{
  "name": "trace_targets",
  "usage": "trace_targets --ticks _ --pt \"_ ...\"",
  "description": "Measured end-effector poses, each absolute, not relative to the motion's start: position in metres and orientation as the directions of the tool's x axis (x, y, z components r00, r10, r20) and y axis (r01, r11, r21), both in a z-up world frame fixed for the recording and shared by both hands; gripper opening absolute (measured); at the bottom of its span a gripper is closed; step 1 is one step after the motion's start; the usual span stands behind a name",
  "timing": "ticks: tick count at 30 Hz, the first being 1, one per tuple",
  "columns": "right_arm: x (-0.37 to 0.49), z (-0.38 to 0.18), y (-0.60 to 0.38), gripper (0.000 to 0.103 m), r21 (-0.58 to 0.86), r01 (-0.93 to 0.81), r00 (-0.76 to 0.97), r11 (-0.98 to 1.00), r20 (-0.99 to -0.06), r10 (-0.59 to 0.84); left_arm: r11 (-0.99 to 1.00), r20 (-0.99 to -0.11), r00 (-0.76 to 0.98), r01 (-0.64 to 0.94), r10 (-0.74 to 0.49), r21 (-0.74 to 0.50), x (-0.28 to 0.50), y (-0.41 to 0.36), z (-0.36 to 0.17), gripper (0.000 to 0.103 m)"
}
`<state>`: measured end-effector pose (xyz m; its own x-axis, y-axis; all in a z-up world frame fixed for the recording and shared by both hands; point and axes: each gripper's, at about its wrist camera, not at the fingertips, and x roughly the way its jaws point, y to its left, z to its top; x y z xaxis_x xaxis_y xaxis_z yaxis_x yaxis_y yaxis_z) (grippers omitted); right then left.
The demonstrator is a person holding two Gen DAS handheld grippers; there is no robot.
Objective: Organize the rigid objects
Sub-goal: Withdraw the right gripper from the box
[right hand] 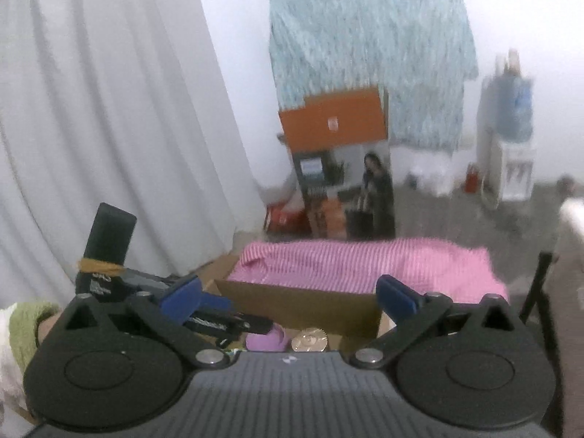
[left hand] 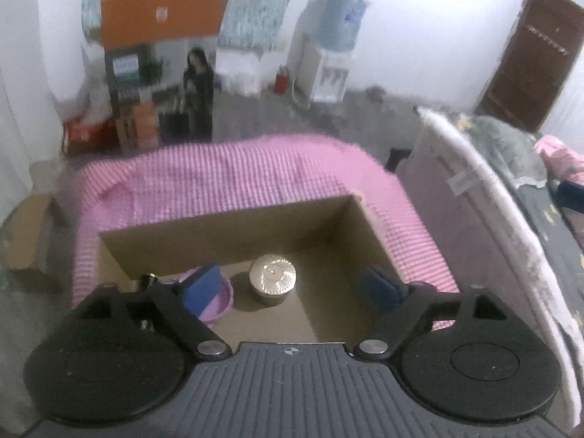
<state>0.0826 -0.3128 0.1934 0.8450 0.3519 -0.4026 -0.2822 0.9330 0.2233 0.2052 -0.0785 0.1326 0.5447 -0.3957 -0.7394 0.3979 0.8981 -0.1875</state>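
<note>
Sitting upright, lidded gold jar [left hand: 272, 280] (ribbed top).

An open brown cardboard box [left hand: 233, 233] sits on the pink-and-white striped cloth, toward the cloth's near edge; its flaps are out of the way and its inside is plain brown. Two things rest on the box floor: a round gold-lidded jar [left hand: 272, 281], upright near the middle, its shiny patterned lid bearing a small central knob (the body below is squat and darker); and a pink bowl [left hand: 222, 301], upright, just beside the jar on the left and close to the box's left wall, partly hidden. From the right wrist view only the tops show over the near edge: the gold lid [right hand: 309, 339] and the pink bowl's rim [right hand: 265, 339], side by side.
</note>
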Motion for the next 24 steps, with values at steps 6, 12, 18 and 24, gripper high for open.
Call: trace_targets --ticks 6,12,18,24 --pt "0.038 0.199 -0.295 0.103 0.130 -0.283 0.865 0.950 -0.394 0.311 0.887 -0.676 0.594 0.408 -0.436 -0.214 0.157 -0.049 0.152 0.103" --pt "0.041 0.162 -0.262 0.103 0.123 -0.282 0.785 0.951 -0.541 0.303 0.897 -0.682 0.590 0.359 -0.433 -0.258 0.132 -0.024 0.140 0.103" --pt "0.036 0.134 -0.237 0.103 0.027 -0.249 0.789 0.968 -0.574 0.218 0.910 -0.710 0.574 0.319 -0.407 -0.263 0.105 0.002 0.122 0.103" --pt "0.021 0.130 -0.234 0.103 0.045 -0.244 0.840 0.969 -0.489 0.234 0.924 -0.717 0.586 0.288 -0.378 -0.252 0.079 0.018 0.107 0.103"
